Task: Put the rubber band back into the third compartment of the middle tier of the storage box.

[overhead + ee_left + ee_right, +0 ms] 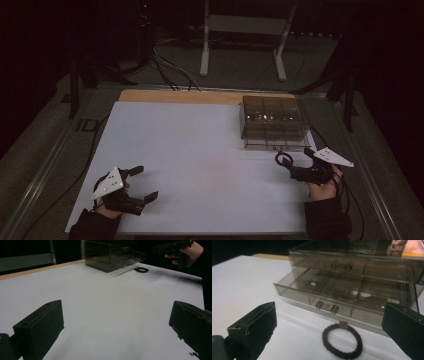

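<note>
On the tabletop: a white sheet covers the tabletop point(200, 165), with a strip of bare wood along the far edge.
Hair tie: a dark braided hair tie point(342, 344) with a small brown clasp lies flat on the white sheet, just in front of the drawer box, at the right side of the high view point(284, 159).
Drawer box: a smoky see-through drawer box point(273, 122) stands at the far right of the tabletop; its lower drawer point(342, 298) is pulled out part way, the upper one is shut. Both have small metal handles.
Right gripper: the right gripper point(296, 164) is held low over the sheet, pointing at the hair tie. Its jaws are spread wide apart with nothing between them; in the right gripper view the hair tie lies between the two jaws, a little ahead, touching neither.
Left gripper: the left gripper point(144, 183) sits near the front left corner, well apart from the hair tie and the box. Its jaws are also spread wide, holding nothing.
Hands: each gripper is held by a hand in a dark sleeve.
</note>
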### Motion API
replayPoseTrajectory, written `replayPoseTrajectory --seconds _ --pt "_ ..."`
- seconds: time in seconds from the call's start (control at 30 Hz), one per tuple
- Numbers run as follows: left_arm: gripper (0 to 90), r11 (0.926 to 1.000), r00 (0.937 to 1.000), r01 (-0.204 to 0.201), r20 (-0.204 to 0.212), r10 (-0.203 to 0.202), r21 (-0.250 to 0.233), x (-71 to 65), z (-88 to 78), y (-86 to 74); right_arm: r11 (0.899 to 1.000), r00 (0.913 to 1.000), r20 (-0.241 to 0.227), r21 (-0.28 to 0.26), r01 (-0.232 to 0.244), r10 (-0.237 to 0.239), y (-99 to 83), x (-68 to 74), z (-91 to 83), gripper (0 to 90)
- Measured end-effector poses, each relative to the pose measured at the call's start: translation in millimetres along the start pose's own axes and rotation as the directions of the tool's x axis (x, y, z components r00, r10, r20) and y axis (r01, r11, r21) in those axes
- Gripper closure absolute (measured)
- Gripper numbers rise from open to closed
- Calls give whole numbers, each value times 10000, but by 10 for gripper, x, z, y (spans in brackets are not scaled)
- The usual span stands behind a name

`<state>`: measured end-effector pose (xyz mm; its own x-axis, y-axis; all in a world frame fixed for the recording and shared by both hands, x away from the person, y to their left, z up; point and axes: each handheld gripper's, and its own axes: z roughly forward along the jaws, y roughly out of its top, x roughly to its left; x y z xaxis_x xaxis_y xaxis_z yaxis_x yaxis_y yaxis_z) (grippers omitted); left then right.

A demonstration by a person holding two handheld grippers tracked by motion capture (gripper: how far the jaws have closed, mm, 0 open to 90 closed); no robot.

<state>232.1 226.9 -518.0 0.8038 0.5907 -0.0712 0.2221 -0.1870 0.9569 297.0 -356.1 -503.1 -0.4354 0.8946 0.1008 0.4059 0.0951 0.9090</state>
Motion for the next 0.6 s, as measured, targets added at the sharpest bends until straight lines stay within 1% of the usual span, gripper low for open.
replayPoseTrajectory --seconds 0.07,0.1,0.13,0.2,0.3,0.33,0.37,0.4,0.5,0.53,0.57,0.6 --pt "3 10000 10000 -12 2 12 -17 1 -1 5 9997 9999 115 255 40 -43 -14 -9 25 0" --pt "3 10000 10000 16 9 -16 -38 0 -3 4 9996 9999 171 281 25 -30 -23 -13 33 0" --pt "3 10000 10000 -2 4 2 -19 -3 -4 3 9992 9999 117 405 -56 52 -30 -18 44 0" --pt "3 10000 10000 -23 29 23 -3 -3 -3 2 9980 9997 225 627 -38 24 -42 -19 67 0" --pt "3 10000 10000 36 25 -36 -12 1 -2 3 9963 9993 348 843 -178 149 -53 -27 98 0" --pt "3 10000 10000 9 35 -9 10 -3 -1 0 9945 9990 416 1032 -200 158 -54 -30 113 0" --pt "3 10000 10000 -39 43 39 46 -5 -1 -1 9937 9988 468 1103 -198 147 -59 -31 125 0" --pt "3 10000 10000 -45 55 44 54 -4 0 0 9921 9989 437 1233 -240 187 -62 -35 141 0" --pt "3 10000 10000 -1 24 1 29 -4 2 2 9882 9973 691 1496 -337 235 -78 -41 187 0" --pt "3 10000 10000 -1 24 1 29 -4 2 2 9882 9973 691 1496 -337 235 -78 -41 187 0" --pt "3 10000 10000 -31 34 31 50 -7 3 1 9849 9952 903 1650 -522 376 -83 -49 227 0" --pt "3 10000 10000 -31 28 31 61 -6 5 1 9849 9952 903 1650 -522 376 -83 -49 227 0"
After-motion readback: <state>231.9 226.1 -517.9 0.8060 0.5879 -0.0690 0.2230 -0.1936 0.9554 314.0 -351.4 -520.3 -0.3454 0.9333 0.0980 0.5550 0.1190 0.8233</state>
